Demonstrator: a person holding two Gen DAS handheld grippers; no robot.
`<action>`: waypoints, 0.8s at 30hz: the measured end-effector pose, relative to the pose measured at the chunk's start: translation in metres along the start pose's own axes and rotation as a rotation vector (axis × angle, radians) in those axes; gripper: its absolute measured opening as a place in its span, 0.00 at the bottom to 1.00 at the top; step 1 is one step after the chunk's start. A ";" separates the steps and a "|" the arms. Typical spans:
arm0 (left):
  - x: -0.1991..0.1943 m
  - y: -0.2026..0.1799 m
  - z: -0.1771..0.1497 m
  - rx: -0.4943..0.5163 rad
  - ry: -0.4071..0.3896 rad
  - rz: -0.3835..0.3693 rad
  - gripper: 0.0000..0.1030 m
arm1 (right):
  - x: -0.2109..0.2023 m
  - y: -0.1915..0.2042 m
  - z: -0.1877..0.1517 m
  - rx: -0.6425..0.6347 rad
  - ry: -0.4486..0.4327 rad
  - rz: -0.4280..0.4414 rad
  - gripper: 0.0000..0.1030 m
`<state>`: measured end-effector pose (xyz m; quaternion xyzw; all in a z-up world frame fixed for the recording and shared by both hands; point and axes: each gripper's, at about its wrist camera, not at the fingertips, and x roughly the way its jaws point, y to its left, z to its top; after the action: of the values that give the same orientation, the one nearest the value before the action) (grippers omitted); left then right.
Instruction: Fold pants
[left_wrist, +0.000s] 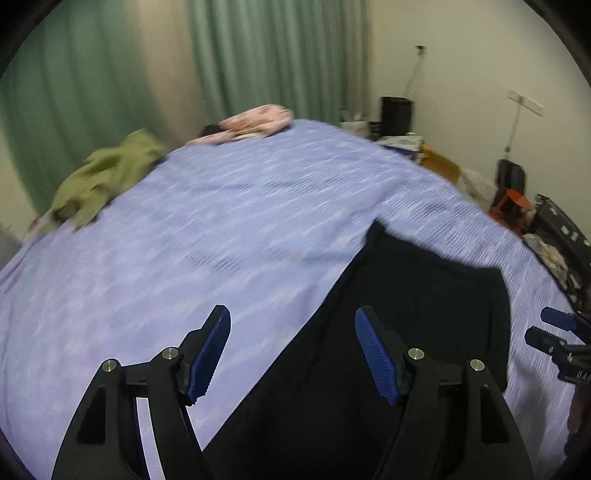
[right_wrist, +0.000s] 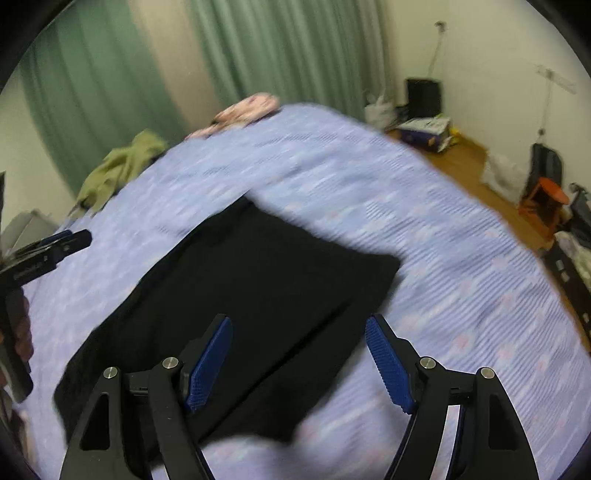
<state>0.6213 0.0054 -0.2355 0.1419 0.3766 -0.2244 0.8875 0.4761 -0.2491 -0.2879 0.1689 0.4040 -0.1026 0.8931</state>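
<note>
The pants (right_wrist: 236, 295) lie flat on the bed (left_wrist: 221, 229), a black shape already folded over on itself, with what looks like an upper layer ending in a straight far edge and a lower layer showing along the right side. In the right wrist view they fill the middle of the blue striped cover; in the left wrist view they sit to the right, running down under my claw.

My left claw (left_wrist: 291, 354) stands wide with nothing between its blue pads (left_wrist: 207, 354), hanging above the left edge of the pants. My right claw (right_wrist: 299, 362) is wide too and empty, over the near right part of the cloth. Neither touches the fabric as far as I can tell; both views are blurred.

I judge that one fold is laid down and I am between grips. The next move, as I see it, calls for bringing both claws down on one end of the pants, pinching through all layers, and carrying that end across to the other so the edges line up. The cloth is limp, so a shallow pinch could drop the lower layer.

Farther off, a green garment (left_wrist: 103, 177) and a pink bundle (left_wrist: 255, 120) lie at the far side of the bed, before green curtains (left_wrist: 258, 55).
</note>
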 end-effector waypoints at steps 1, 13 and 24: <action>-0.008 0.009 -0.012 -0.008 0.013 0.013 0.69 | -0.002 0.013 -0.008 -0.010 0.019 0.029 0.73; -0.052 0.139 -0.185 -0.487 0.190 -0.001 0.69 | -0.015 0.169 -0.114 -0.266 0.196 0.245 0.73; -0.011 0.129 -0.220 -0.658 0.220 -0.067 0.72 | -0.013 0.182 -0.141 -0.341 0.267 0.206 0.73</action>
<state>0.5466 0.2116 -0.3658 -0.1409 0.5267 -0.1031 0.8319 0.4294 -0.0263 -0.3254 0.0680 0.5107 0.0819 0.8531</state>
